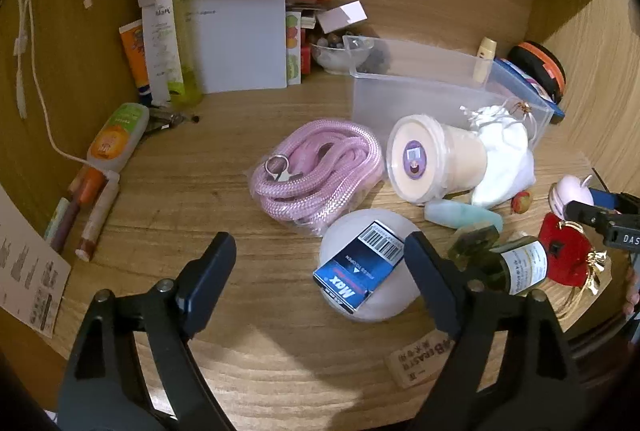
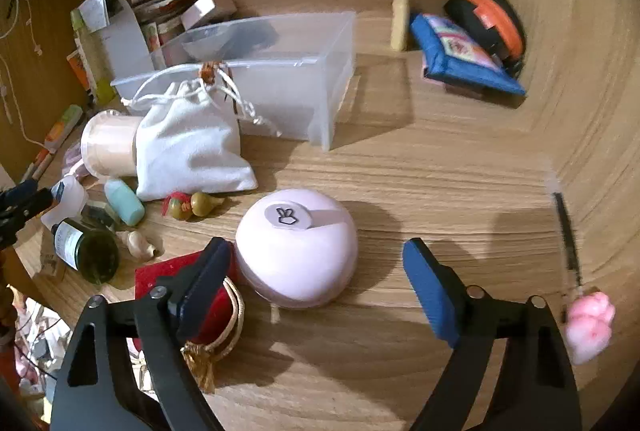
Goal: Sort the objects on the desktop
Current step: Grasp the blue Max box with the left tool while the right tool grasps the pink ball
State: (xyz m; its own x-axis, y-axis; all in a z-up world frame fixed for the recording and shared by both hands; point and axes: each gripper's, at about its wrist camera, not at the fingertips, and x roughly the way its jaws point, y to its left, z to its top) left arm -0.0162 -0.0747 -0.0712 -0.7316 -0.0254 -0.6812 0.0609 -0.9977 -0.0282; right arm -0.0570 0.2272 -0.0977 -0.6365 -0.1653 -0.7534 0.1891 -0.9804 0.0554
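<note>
Both grippers, left (image 1: 320,255) and right (image 2: 316,259), wide open, empty; advised: centre right over pink case (image 2: 296,249), then close squarely.

Your table (image 2: 440,183) is wood-grained with a matt, lightly streaked finish. On it you have a translucent frosted plastic box (image 2: 280,87), a white cloth drawstring pouch (image 2: 188,151) with a soft matt weave, and a smooth pale-pink round case (image 2: 296,251) with a satin sheen. The pink braided rope (image 1: 320,171) sits in glossy clear plastic wrap (a metal ring shines on it). The blue Max box (image 1: 352,279) looks like printed glossy cardboard, the dark bottle (image 2: 86,251) like glass with a paper label, and the red pad (image 2: 180,271) looks velvety. Each hand-held gripper is matt black plastic with metal rivets.
</note>
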